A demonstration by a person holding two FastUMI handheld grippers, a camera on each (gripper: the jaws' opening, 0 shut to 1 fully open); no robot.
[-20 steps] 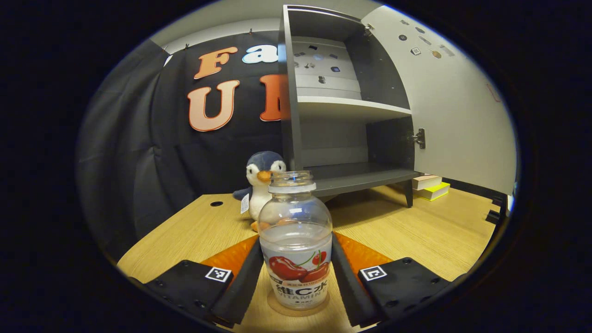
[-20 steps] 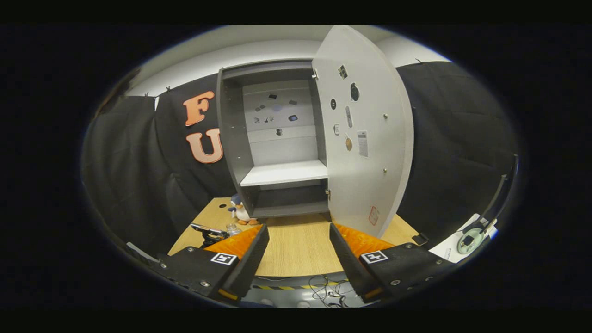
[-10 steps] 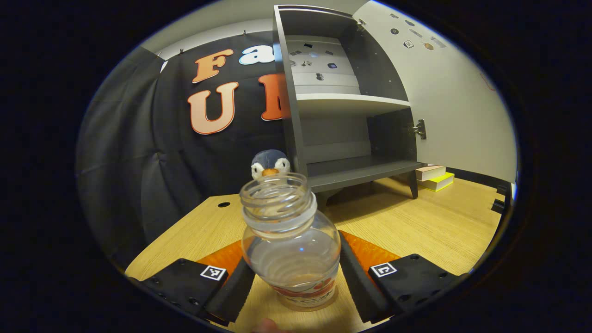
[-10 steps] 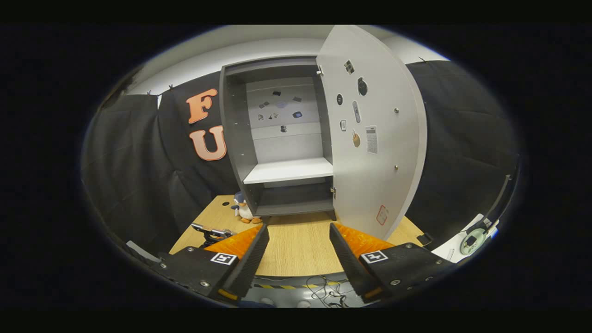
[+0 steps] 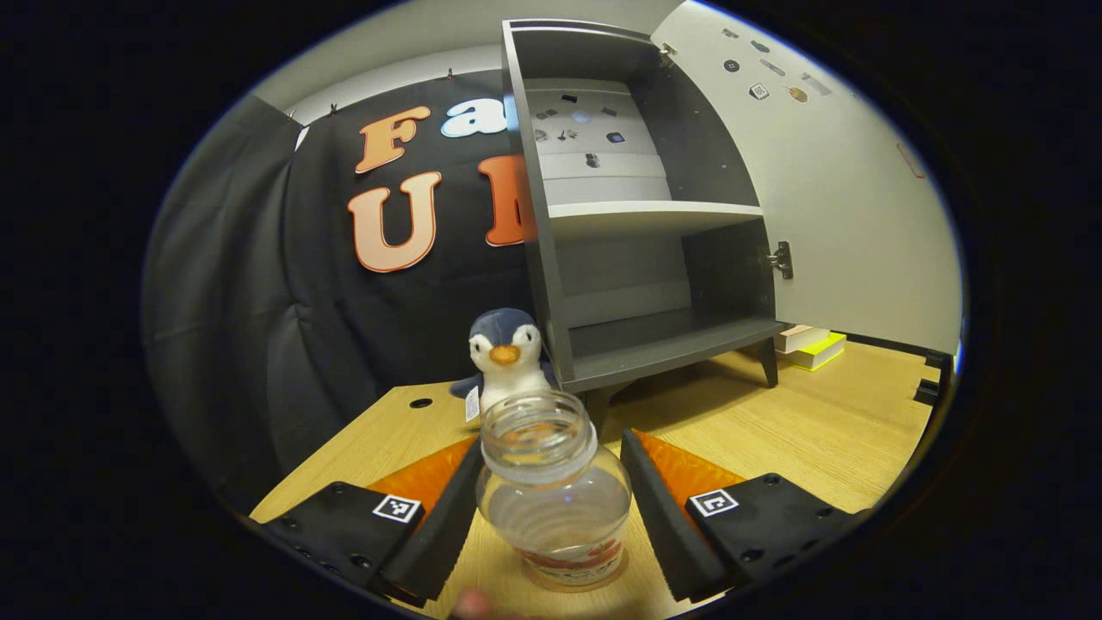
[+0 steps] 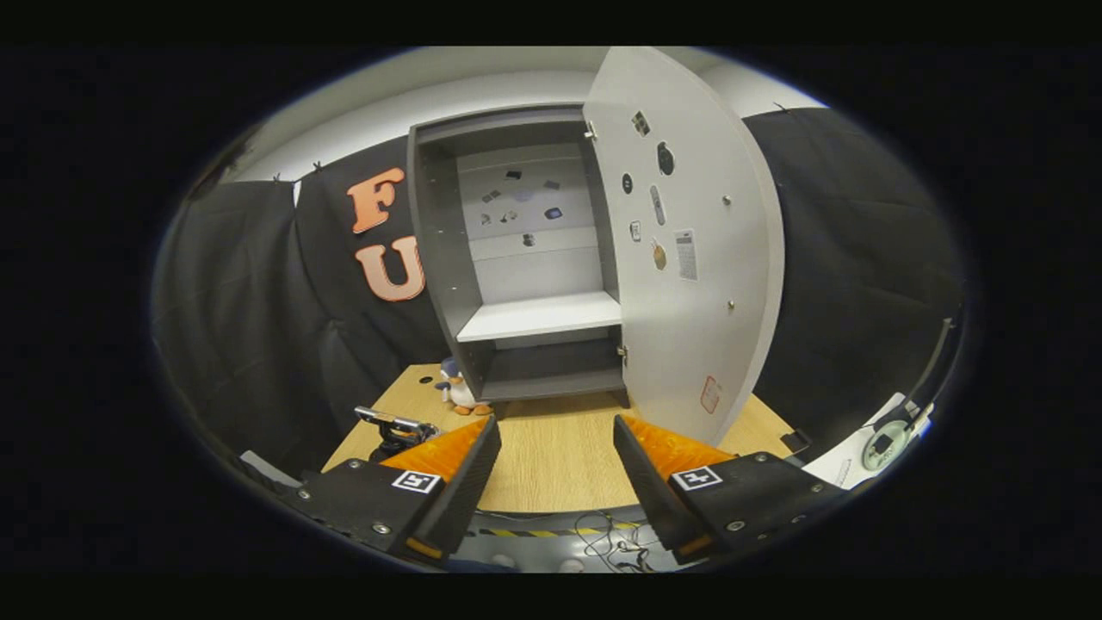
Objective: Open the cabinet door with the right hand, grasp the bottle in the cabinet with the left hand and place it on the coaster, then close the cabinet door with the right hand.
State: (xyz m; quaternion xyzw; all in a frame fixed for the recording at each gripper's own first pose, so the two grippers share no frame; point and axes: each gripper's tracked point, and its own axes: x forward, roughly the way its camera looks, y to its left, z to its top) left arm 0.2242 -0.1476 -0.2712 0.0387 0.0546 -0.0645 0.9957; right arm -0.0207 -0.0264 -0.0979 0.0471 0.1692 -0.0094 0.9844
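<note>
A clear, capless bottle (image 5: 555,508) with a red fruit label stands upright on a round tan coaster (image 5: 594,584) on the wooden table. My left gripper (image 5: 551,439) is open and looks down on the bottle from above, a finger on either side of it and a small gap to each. The grey cabinet (image 5: 637,258) stands behind with its pale door (image 5: 844,189) swung wide and both shelves bare. My right gripper (image 6: 555,424) is open with nothing in it, back over the table's front edge, facing the cabinet (image 6: 525,258) and its door (image 6: 680,258).
A plush penguin (image 5: 504,353) sits left of the cabinet's foot, just behind the bottle. Stacked books (image 5: 809,344) lie behind the open door. The left gripper's body (image 6: 392,426) shows at the table's left. Cables hang below the table's front edge (image 6: 603,538).
My left gripper's fingers have spread slightly off the bottle and the gripper has risen, so I see the bottle's mouth from above. The bottle stays on the coaster. The right gripper barely shifted.
</note>
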